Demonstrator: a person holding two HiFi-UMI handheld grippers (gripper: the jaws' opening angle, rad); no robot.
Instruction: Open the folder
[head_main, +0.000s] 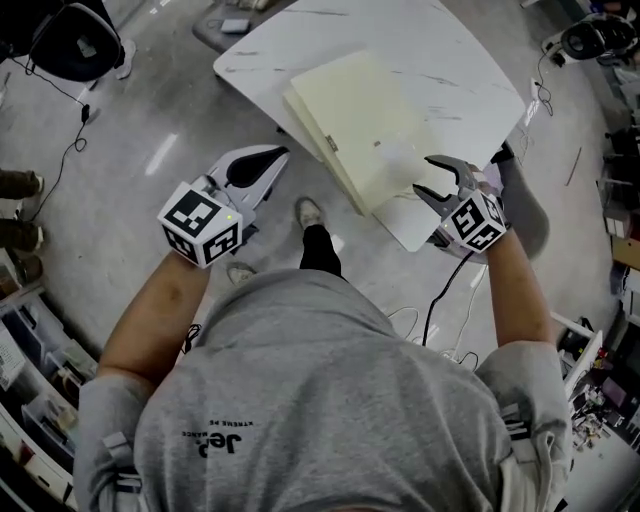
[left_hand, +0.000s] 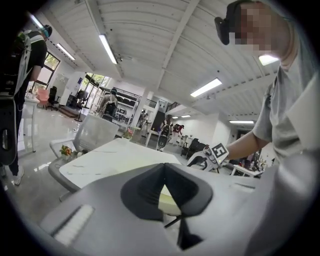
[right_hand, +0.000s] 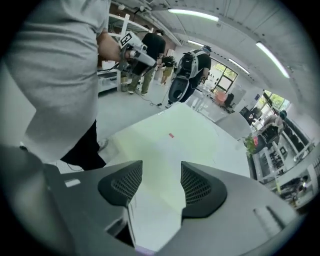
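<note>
- We are at the approach step: the folder (head_main: 365, 125) lies shut and flat on the white tabletop (head_main: 450, 60), its long side running from far left to near right, and no cover is lifted yet.
- Our right gripper (head_main: 425, 175) hangs over the folder's near right corner, tilted downward. Its jaws stand apart with nothing pressed between the pads; in the right gripper view the pale cover shows in the gap below them.
- Our left gripper (head_main: 275, 158) is off the tabletop's near left edge, well apart from the folder. Its jaws are closed together and hold nothing.
- We judge the next move belongs to the right gripper: bring one jaw under the top cover's edge at that corner, close on the cover alone, then swing it up and over.
- That calls for care in catching only the top leaf and not the whole stack.
- The left gripper could come in to press the lower part down, should the folder slide.
</note>
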